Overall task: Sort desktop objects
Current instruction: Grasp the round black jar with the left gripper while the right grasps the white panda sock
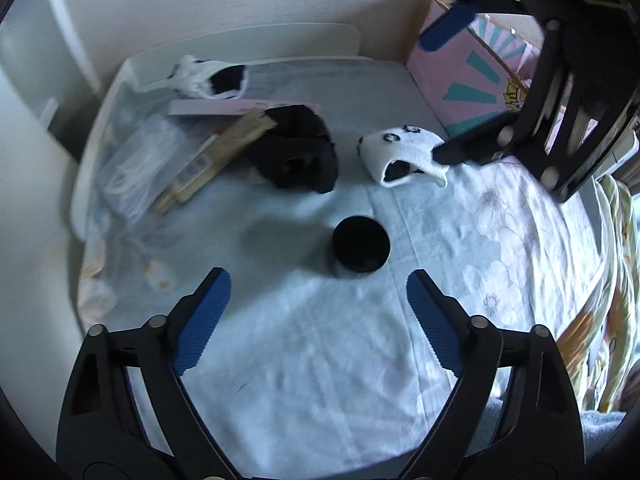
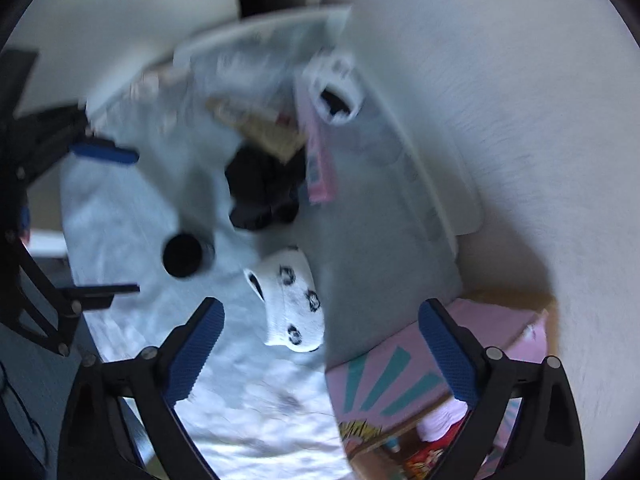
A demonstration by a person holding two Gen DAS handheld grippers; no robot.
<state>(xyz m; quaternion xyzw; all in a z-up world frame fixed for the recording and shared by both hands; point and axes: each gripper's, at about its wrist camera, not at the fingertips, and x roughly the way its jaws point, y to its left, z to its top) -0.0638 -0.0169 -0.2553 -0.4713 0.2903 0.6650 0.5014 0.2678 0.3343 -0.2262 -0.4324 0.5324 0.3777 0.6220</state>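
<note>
While I hold both grippers over the bed, my left gripper [image 1: 318, 300] points steeply down with its blue pads [image 1: 206, 320] spread wide and nothing between them. Just beyond its tips a black cup [image 1: 361, 245] stands upright on the pale sheet [image 1: 320, 360], mouth open to the camera. Past the cup lies a black cloth bundle [image 1: 298, 148], and to its right a white panda sock [image 1: 400, 152], apart from the bundle. Left of the bundle a wooden piece [image 1: 216, 156] leans over a clear plastic bag [image 1: 136, 164], with a flat pink box [image 1: 240, 107] behind them. A second white sock [image 1: 212, 76] sits farther back, by the white board [image 1: 248, 42] at the head of the bed. A pink carton [image 1: 460, 80] with teal rays stands at the right.

My right gripper [image 2: 322, 344] also hangs with its jaws spread and empty, facing straight down. In its view the panda sock lies between and a little ahead of its fingers, not touching either pad. The pink carton lies under its right finger. In the left view the right gripper's lower finger [image 1: 452, 152] shows right at the sock's cuff; whether it touches I cannot tell. The right view is blurred.
</note>
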